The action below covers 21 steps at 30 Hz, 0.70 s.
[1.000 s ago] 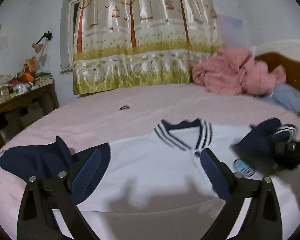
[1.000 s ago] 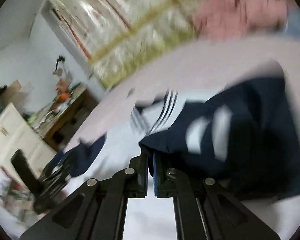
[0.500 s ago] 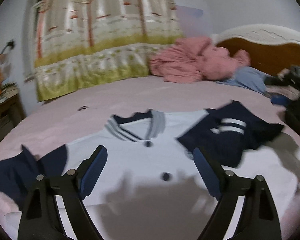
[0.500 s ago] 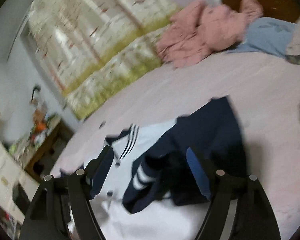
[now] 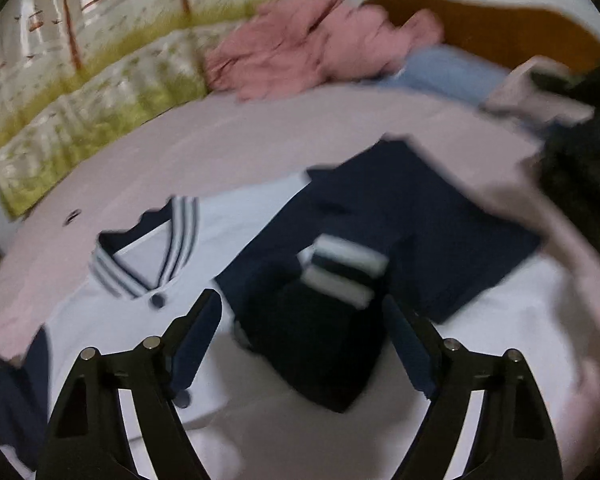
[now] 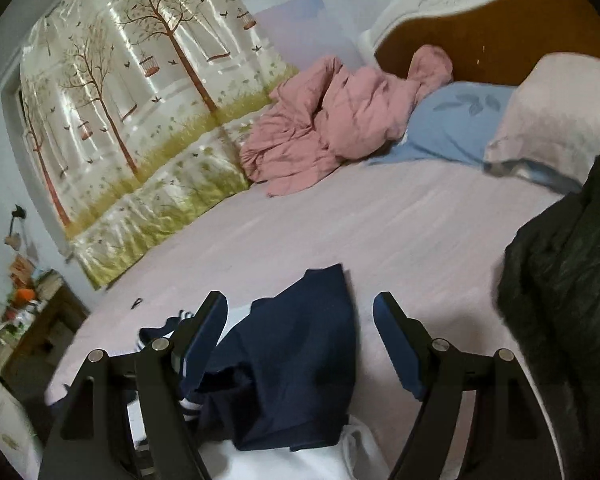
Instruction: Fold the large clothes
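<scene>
White jacket (image 5: 112, 312) w/ navy sleeves is spread flat on the pink bed sheet (image 6: 380, 232), front up, striped collar (image 5: 148, 256) pointing toward the tree-print curtain (image 6: 140, 120). One navy sleeve (image 5: 380, 248) is folded in across the chest, its white-striped cuff (image 5: 344, 268) lying on top, roughly mid-jacket. The other sleeve pokes out at the far left edge of the left cam view, mostly cut off.

Left gripper (image 5: 302, 344) hangs above the folded sleeve, jaws wide apart but they've just been closing in a bit; nothing between the pads, no contact w/ the cloth afaict. Left view is pretty blurry tbh.

Right gripper (image 6: 300, 340) is over the same sleeve near the jacket's edge, jaws just sprang open, now spread wide and holding nothing; fabric lies below them, not pinched.

Bg: pink quilt (image 6: 332, 120) bunched by the wooden headboard (image 6: 500, 32), blue pillow (image 6: 452, 128) beside it, dark garment (image 6: 572, 280) at right.
</scene>
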{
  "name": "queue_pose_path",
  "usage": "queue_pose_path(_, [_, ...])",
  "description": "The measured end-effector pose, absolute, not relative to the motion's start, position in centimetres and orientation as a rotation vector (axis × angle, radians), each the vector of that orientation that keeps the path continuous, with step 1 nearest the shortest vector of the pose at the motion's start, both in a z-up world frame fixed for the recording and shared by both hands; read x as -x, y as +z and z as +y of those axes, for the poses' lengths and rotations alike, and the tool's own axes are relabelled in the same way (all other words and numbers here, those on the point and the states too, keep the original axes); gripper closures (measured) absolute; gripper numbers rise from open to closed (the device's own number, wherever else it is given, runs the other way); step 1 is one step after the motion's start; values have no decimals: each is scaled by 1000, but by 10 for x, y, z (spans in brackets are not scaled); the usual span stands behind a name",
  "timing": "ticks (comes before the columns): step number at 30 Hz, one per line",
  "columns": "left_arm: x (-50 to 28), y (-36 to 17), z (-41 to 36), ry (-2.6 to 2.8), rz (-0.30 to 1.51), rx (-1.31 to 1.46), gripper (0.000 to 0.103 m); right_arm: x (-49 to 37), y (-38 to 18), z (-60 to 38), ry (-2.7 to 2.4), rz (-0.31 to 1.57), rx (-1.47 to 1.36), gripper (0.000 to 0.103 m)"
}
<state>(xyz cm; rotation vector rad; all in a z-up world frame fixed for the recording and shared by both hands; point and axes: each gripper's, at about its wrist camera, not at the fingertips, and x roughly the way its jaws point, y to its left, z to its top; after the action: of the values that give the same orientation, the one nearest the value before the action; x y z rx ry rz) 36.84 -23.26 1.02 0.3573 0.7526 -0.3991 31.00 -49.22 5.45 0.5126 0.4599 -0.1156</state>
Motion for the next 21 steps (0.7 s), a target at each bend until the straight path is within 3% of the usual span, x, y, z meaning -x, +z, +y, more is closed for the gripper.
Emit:
queue_pose_path(3, [-377,-7,-230,-430,808,-315,27,-311,55,-488,-149,450,-494,25])
queue_pose_path(4, [-380,-13,-232,-441,826,-316,34,-311,55,-486,-148,451,-487,25])
queue_pose_path(6, [-390,-26,-240,-416,832,-372,55,-313,54,-483,-138,455,-480,25])
queue_pose_path(7, [-394,-28,-242,-409,828,-384,77,-315,53,-481,-134,459,-476,25])
queue_pose_path(8, [-396,-26,-239,-412,808,-374,89,-316,52,-478,-132,466,-467,25])
queue_pose_path(14, [-384,24,-172,-257,534,-372,92,-334,39,-458,-120,575,-374,29])
queue_pose_path(17, [-390,30,-126,-154,555,-373,94,-340,29,-452,-246,672,-329,29])
queue_pose_path(21, [-406,18,-73,-47,607,-351,94,-336,29,-454,-272,640,-350,29])
